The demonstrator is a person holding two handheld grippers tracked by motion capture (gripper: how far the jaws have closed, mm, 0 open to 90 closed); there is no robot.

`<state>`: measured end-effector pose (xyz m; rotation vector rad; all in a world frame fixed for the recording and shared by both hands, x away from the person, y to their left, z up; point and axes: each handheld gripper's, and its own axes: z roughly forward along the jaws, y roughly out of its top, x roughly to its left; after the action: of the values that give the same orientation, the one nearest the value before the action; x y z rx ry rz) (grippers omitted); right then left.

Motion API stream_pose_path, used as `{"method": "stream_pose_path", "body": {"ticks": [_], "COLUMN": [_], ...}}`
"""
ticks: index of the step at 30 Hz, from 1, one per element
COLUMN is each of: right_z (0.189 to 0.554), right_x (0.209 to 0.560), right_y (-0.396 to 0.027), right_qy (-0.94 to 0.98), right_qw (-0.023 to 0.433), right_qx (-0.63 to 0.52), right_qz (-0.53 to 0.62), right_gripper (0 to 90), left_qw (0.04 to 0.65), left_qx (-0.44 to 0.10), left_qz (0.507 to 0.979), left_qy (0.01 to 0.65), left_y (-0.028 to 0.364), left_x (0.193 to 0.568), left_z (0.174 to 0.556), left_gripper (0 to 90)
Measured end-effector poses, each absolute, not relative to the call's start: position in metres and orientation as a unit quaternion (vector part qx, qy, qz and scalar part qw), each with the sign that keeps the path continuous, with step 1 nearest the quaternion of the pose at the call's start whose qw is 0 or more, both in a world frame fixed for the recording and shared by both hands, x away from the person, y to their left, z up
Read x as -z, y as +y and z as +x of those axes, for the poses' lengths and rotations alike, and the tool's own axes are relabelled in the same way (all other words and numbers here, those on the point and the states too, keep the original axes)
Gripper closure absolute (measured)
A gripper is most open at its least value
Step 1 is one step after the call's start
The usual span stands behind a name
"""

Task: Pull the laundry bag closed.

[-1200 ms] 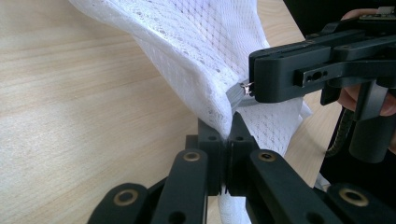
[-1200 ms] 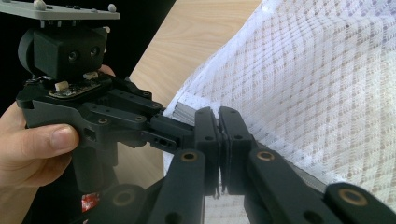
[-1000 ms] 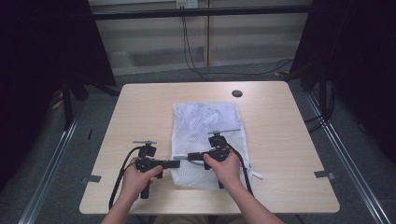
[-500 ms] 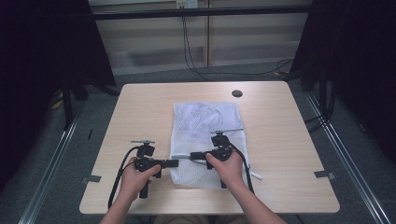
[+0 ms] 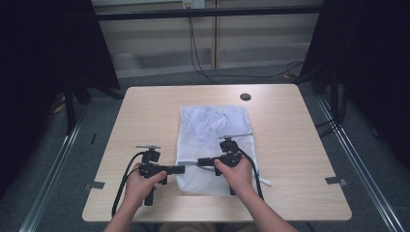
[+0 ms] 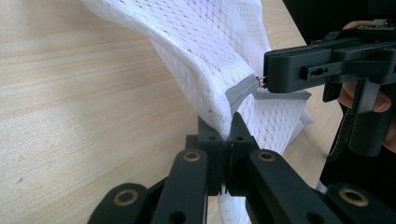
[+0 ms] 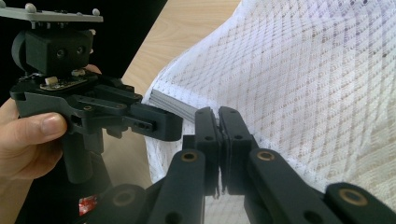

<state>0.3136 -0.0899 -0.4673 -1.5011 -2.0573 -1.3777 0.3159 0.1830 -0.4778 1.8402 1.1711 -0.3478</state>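
Low in the frame, the left gripper [image 5: 180, 169] and right gripper [image 5: 202, 162] are both clamped on the near left edge of the white mesh bag [image 5: 215, 128], tips almost meeting. Nothing has shifted over the last second: likely a settled two-handed hold at the zipper, ready to pull. Beyond, the bag lies mid-table [image 5: 145, 111].

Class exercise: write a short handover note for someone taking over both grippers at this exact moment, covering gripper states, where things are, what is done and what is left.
Left gripper: shut on the near left edge of the white mesh laundry bag.
Right gripper: shut on something small at the bag's grey zipper band, apparently the pull; too small to be sure.
The bag lies flat mid-way on the light wooden table, its gripped edge lifted slightly.
Done: both grips appear set.
Left: probably running the zipper along; how far it has travelled cannot be told.
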Motion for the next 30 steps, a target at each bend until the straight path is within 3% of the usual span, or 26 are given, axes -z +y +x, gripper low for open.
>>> {"method": "stream_pose_path", "body": {"ticks": [30], "right_z": [0.3122], "right_x": [0.4686], "right_y": [-0.0915], "right_qy": [-0.702], "right_qw": [0.127], "right_qx": [0.472], "right_qz": [-0.517], "right_gripper": [87.9], "left_qw": [0.45], "left_qx": [0.148], "left_qz": [0.743], "left_qy": [0.472], "left_y": [0.1826], "left_x": [0.4775], "left_z": [0.315], "left_gripper": [88.1]}}
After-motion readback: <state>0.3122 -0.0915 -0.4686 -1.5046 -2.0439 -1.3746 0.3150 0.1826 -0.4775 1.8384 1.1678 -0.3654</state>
